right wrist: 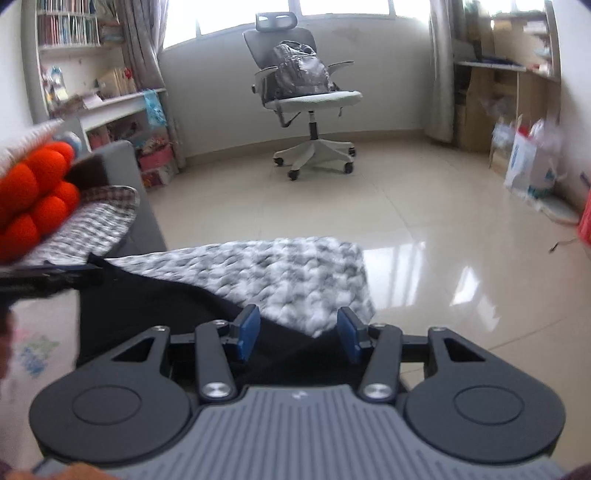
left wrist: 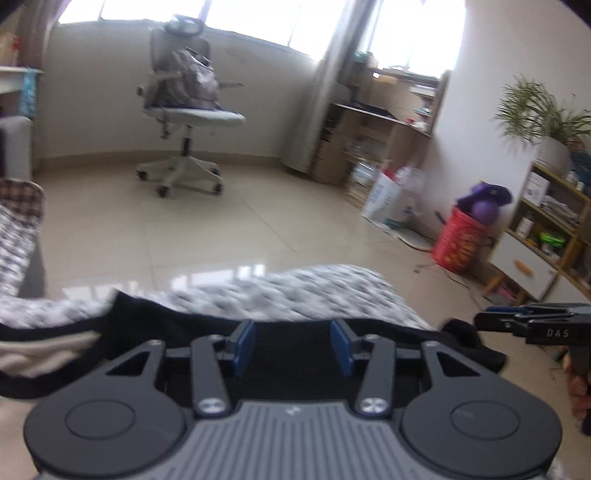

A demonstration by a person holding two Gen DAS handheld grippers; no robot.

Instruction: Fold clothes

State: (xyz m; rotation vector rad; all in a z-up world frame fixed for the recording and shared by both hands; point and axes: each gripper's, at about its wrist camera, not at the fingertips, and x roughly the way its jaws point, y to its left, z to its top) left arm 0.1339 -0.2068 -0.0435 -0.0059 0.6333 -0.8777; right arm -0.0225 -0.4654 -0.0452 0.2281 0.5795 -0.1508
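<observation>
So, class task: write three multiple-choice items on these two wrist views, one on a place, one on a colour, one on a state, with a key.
1. Where does the grey bag sit?
A on the floor
B on the office chair
C on a shelf

2. What colour is the garment under the grippers?
A black
B red
C yellow

3. How does the left gripper stand?
A shut on cloth
B open
C out of view

Key:
1 B, it rests on the chair seat.
2 A, dark cloth on the grey-white blanket.
3 B, its blue pads stand apart; the right gripper likewise.

Bright daylight from blown-out windows, motion blur, fisheye-bent edges.
</observation>
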